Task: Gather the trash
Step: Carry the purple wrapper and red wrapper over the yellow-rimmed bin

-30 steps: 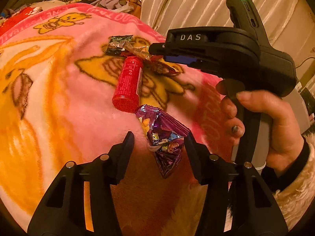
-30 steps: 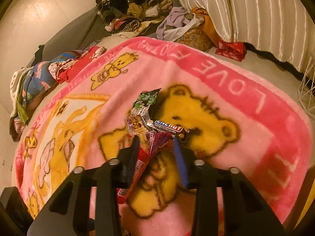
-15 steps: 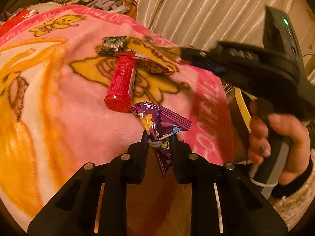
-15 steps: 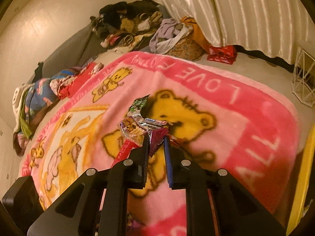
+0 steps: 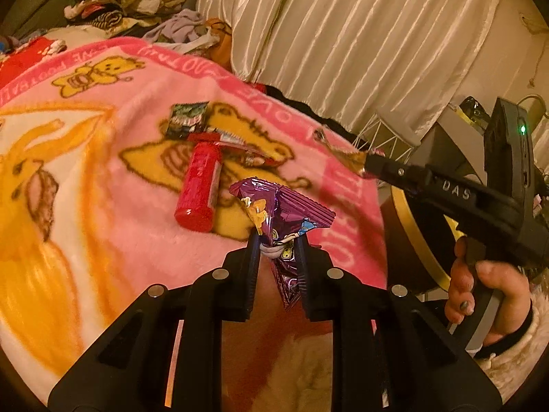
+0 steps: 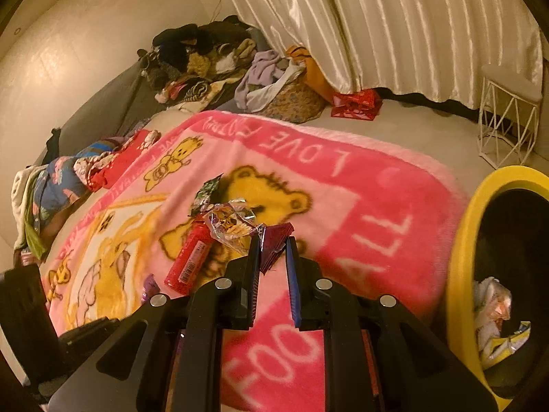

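My left gripper (image 5: 276, 240) is shut on a purple snack packet (image 5: 284, 213), held just above the pink bear blanket (image 5: 103, 226). A red tube (image 5: 199, 185), a dark green wrapper (image 5: 187, 118) and a candy bar wrapper (image 5: 236, 140) lie beyond it. My right gripper (image 6: 272, 250) is shut on a clear crinkly wrapper (image 6: 230, 221) by its maroon end. In the left wrist view that right gripper (image 5: 369, 168) hangs over the blanket's right edge, wrapper (image 5: 343, 154) trailing from it. The yellow-rimmed bin (image 6: 459, 240) stands just right of it.
Crumpled trash (image 6: 494, 312) lies inside the bin. A white wire stool (image 6: 504, 116) stands by the curtain. A laundry basket (image 6: 295, 96) and clothes piles (image 6: 199, 58) sit beyond the blanket. A person's hand (image 5: 487, 292) grips the right tool's handle.
The left jaws closed on the purple packet and raised it slightly. The right gripper carried its wrapper off the pile and rightward, bringing the bin into its view.
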`<action>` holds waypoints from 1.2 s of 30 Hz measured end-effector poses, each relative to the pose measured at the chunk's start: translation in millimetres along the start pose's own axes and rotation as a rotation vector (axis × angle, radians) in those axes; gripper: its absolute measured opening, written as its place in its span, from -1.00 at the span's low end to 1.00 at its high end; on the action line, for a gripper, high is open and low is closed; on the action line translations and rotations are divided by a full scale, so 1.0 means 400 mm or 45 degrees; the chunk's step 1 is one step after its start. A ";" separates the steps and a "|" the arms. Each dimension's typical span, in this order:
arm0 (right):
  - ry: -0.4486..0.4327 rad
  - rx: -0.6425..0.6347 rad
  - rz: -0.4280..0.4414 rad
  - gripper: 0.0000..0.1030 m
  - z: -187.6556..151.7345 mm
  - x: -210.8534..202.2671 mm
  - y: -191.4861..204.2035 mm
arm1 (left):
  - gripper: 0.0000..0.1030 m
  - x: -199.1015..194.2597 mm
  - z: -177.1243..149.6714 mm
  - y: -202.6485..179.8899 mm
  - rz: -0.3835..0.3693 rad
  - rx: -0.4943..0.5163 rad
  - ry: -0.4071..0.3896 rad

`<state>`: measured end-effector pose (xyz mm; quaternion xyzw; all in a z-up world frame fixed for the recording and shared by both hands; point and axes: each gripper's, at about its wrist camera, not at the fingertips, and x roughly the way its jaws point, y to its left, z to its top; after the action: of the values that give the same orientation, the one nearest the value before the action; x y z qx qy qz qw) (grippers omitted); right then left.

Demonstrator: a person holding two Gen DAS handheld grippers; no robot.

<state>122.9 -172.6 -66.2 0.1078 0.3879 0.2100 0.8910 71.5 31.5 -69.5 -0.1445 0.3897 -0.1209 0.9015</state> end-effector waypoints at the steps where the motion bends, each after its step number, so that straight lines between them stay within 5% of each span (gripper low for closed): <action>1: -0.005 0.006 -0.002 -0.72 -0.001 -0.008 -0.006 | -0.71 -0.002 0.003 -0.006 -0.001 0.005 -0.005; 36: -0.177 0.202 -0.176 -0.72 -0.063 -0.244 -0.222 | -0.71 -0.014 0.051 -0.244 -0.111 0.211 -0.093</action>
<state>70.4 -295.4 -51.7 0.1653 0.3470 0.1085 0.9168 72.5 -54.0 -17.6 -0.0904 0.3386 -0.1863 0.9178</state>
